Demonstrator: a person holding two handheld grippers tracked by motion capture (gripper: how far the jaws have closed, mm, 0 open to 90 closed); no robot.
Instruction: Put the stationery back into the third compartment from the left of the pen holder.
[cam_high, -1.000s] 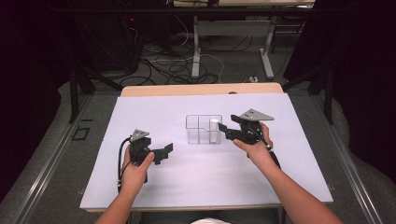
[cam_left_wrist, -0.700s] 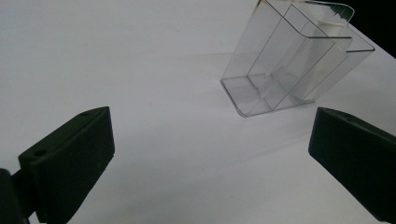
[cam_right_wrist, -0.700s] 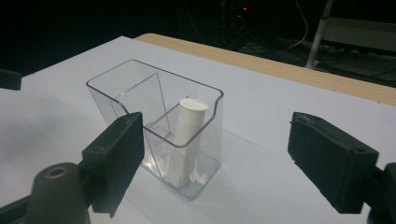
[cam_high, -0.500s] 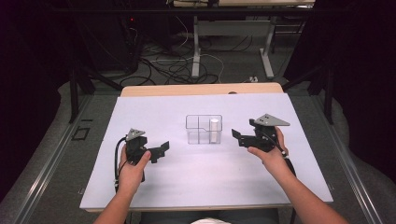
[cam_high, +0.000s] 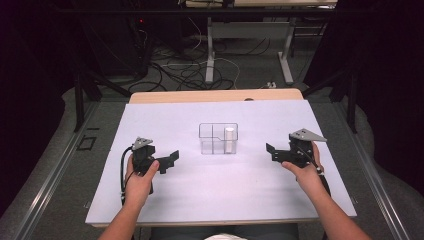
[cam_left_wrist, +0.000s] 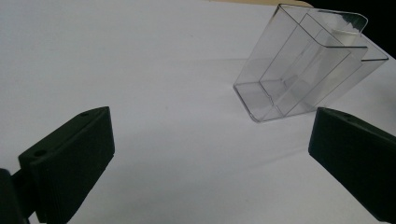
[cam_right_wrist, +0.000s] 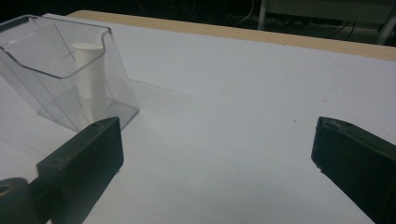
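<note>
The worktop (cam_high: 210, 200) spreads wide and white in front of me, bare but for one item near its middle: a clear plastic bin (cam_high: 218, 138) split into compartments. Inside it stands a small white cylinder (cam_high: 229, 140), upright, in the compartment on my right side; it is the one loose thing here, and it sits within the bin's walls, not on the open sheet. Whether it leans against the divider or stands free I can't quite tell through the clear plastic.

My left tongs (cam_high: 167, 161) rest low to the left of the bin, well apart from it, jaws spread wide with nothing between them. My right tongs (cam_high: 272, 151) sit to the right of the bin, likewise gaping and empty.

What worries me from here: the bin is light and see-through, so a jaw coming in too low could catch its wall and shove or tip the whole thing, cylinder included. The cylinder is slim and tall for its width, so a glancing touch from one jaw before the other closes would probably knock it over inside its compartment, where the tongs would have little room to right it.

Both my forearms come in from the near edge, hands wrapped round the handles, wrists angled inward so each pair of jaws points toward the bin from its own side.
</note>
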